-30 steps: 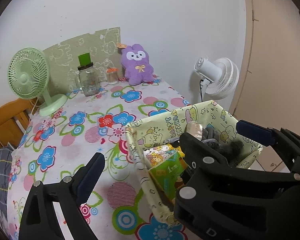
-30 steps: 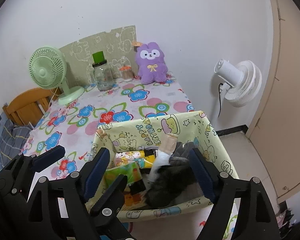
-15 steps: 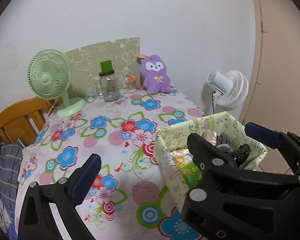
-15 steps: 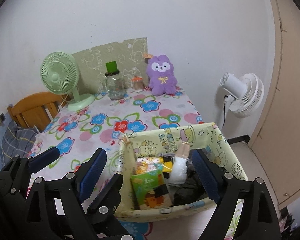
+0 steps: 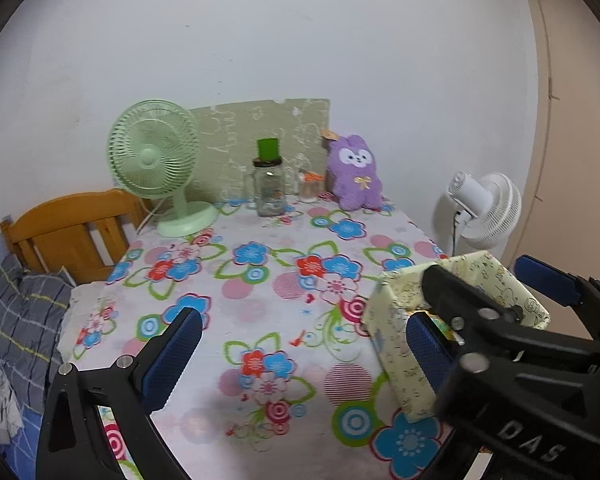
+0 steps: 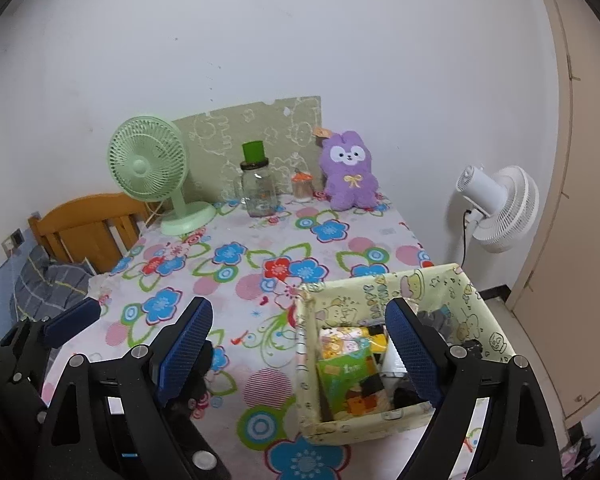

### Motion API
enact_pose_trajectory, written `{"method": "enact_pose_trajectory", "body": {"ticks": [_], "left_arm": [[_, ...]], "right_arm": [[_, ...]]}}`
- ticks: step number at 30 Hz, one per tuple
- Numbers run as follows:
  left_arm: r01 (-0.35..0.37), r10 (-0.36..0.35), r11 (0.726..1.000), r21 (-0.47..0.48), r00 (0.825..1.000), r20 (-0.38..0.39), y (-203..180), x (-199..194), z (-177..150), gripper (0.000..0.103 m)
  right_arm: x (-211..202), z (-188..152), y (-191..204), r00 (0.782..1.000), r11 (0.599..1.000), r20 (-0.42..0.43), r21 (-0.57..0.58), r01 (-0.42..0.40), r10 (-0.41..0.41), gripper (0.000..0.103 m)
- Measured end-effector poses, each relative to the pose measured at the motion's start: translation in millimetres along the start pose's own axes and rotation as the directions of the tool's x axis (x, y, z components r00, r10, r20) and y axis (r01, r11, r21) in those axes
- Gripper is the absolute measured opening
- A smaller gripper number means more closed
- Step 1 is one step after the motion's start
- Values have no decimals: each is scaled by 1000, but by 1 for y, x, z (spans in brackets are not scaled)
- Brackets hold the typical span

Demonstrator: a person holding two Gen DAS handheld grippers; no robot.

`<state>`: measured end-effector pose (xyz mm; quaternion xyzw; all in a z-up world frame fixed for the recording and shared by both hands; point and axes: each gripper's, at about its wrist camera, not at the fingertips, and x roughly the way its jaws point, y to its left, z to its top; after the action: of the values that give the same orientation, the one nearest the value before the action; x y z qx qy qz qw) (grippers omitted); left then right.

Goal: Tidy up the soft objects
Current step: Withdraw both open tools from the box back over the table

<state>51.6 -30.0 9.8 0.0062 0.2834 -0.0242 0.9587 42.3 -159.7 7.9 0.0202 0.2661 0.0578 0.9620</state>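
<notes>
A purple plush bunny (image 6: 349, 171) sits upright at the far edge of the flowered table, also in the left wrist view (image 5: 355, 173). A pale yellow fabric storage box (image 6: 428, 280) stands at the table's near right corner and holds packets and dark soft items; it also shows in the left wrist view (image 5: 396, 344). My left gripper (image 5: 300, 340) is open and empty above the table's near part. My right gripper (image 6: 296, 336) is open and empty, its right finger (image 6: 410, 350) over the box.
At the back stand a green desk fan (image 6: 152, 168), a glass jar with a green lid (image 6: 258, 188), a small orange-topped jar (image 6: 302, 186) and a patterned board (image 6: 252, 136). A white fan (image 6: 500, 208) stands right of the table. A wooden chair (image 6: 84, 224) is at left.
Both grippers have pulled back and up from the box. The box looks smaller and lower in both views. More of the table shows.
</notes>
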Motion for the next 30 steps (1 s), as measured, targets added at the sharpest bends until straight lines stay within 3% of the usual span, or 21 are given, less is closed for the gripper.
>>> {"method": "enact_pose_trajectory", "body": {"ticks": [16,30], "left_arm": [[-94,100,992,-84,992,78,61,-43,-11,103],[-78,87,992,-100,992,94,63,-53,-16,103]], "right_arm": [[-35,-4,24,995,999,96,10,-32,31,95],[-45,-9,21,993,999,114,22,-31,28,96]]}}
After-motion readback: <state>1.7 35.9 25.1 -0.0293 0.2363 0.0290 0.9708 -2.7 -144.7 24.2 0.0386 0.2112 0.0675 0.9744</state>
